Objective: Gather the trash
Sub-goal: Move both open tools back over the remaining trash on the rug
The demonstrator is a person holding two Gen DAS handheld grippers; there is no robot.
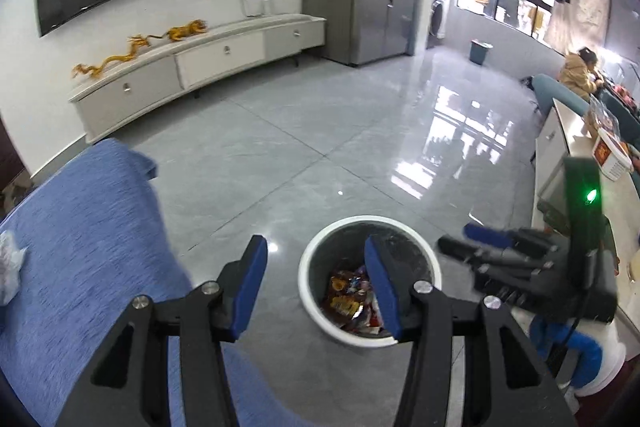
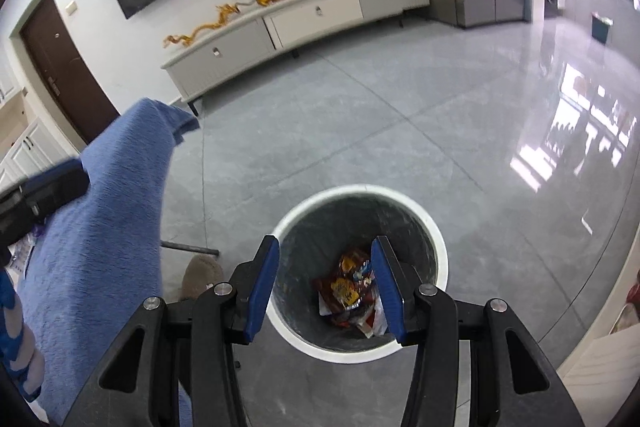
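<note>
While both the left gripper (image 1: 316, 291) and right gripper (image 2: 326, 287) are held half open and empty above the bin (image 2: 438, 233), remaining trash could be forgotten.

free: bin mouth (image 2: 362, 199) open from above, grey floor (image 2: 400, 131) beyond it bare | obstacles: blue-covered surface (image 2: 100, 227) close left of bin; white counter edge (image 1: 548, 155) right

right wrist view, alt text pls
An open, empty right gripper with blue pads hovers over a round white-rimmed trash bin holding colourful snack wrappers on grey floor tiles. A blue cloth-covered surface lies left.
</note>
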